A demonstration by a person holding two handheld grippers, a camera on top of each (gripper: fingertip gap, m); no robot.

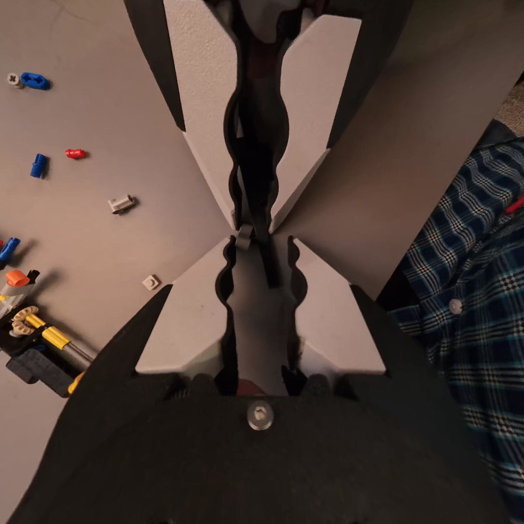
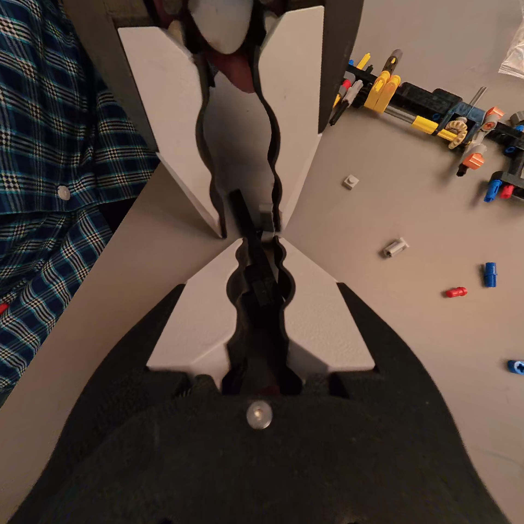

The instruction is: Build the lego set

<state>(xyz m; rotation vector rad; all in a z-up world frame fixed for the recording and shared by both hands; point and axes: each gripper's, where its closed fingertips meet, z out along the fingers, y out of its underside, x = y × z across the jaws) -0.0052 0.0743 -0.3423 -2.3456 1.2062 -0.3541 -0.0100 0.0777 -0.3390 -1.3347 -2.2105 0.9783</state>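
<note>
Here both tongs meet tip to tip above the grey table (image 1: 113, 113). Right tongs (image 2: 259, 241) clamped on a long black lego beam (image 2: 259, 280); left tongs (image 1: 262, 241) clamped on a small grey lego piece (image 1: 244, 236) beside the beam's tip. Half-built black-and-yellow lego assembly (image 2: 425, 113) lies well apart, loose blue pin (image 2: 490, 274) and red pin (image 2: 456, 292) near it.

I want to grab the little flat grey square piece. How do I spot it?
Start at the big black and yellow lego build on the grey table. Just in front of it lies the small grey one-stud plate, alone. The other loose grey connector piece is longer; this one is square with one round stud on top.
</note>
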